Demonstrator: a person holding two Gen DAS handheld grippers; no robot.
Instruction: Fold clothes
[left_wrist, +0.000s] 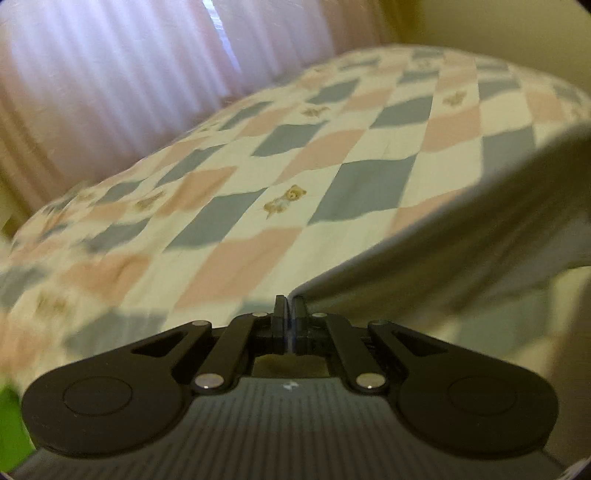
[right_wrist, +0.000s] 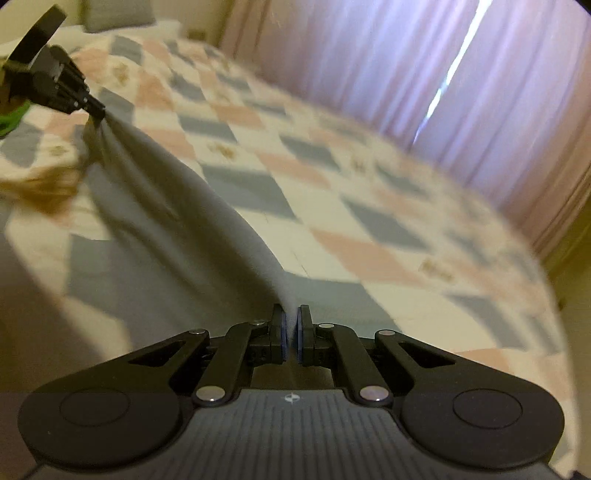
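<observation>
Left hand-held gripper (left_wrist: 289, 301): jaws closed tight on the edge of the grey garment (left_wrist: 461, 236); the cloth leaves the fingertips and runs up and away to the right edge of the left wrist view. In the right wrist view this same gripper (right_wrist: 99, 110) shows at the far left, pinching the far end of the cloth.
Right hand-held gripper (right_wrist: 291, 314): jaws drawn in to a narrow slit with the near end of the grey garment caught between the blue pads (right_wrist: 283, 336); the cloth rises from the fingertips and stretches away to the far left.
Grey garment: held off the bed between the two grippers, pulled into one taut band from the right gripper's tips to the left gripper's tips. Its upper edge is straight; below that edge the cloth hangs in soft folds towards the bedspread. Which kind of garment it is cannot be told.
Bed: covered by a patchwork bedspread (left_wrist: 258, 177) of grey-blue, pink and white squares, with small teddy-bear prints (left_wrist: 282, 201) on some white squares. It lies under and beyond the garment in both views.
Curtains (right_wrist: 443, 74): pale pink, pleated, hanging along the far side of the bed, with a bright slit of daylight between them.
Green item (right_wrist: 11, 122): a bit of bright green shows just behind the left gripper at the left edge; too blurred to name.
Sharpness: both views are smeared, most of all at the edges.
</observation>
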